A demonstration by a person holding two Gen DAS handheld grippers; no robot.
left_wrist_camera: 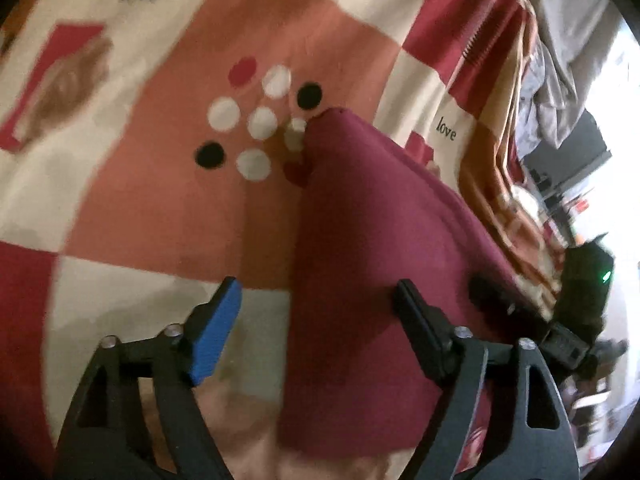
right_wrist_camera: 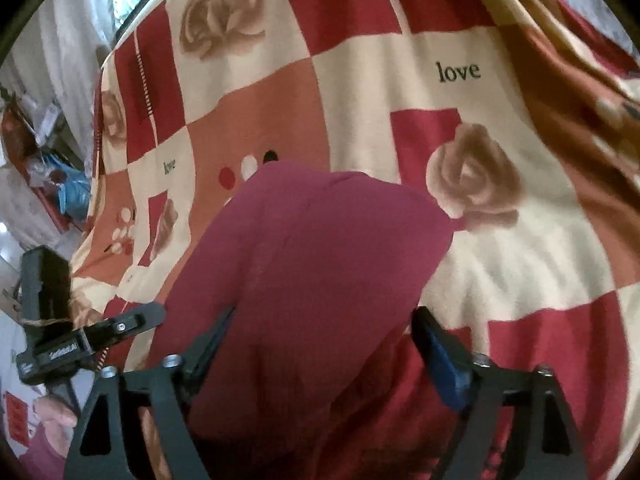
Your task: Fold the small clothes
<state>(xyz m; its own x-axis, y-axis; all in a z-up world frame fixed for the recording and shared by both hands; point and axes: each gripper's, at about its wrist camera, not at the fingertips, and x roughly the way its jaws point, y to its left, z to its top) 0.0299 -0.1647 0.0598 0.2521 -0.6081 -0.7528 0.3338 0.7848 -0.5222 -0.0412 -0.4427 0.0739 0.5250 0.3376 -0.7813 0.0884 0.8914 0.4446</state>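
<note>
On patterned bedspread [right_wrist_camera: 360,80]: maroon garment [right_wrist_camera: 320,260]; left tool [left_wrist_camera: 316,312] and right tool [right_wrist_camera: 324,332] spread wide, gripping nothing.

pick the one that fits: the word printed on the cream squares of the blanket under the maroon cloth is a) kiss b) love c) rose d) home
b, since "love" is printed in dark letters on a cream square of the blanket beyond the maroon cloth in the right wrist view, and again beside the cloth in the left wrist view.
</note>
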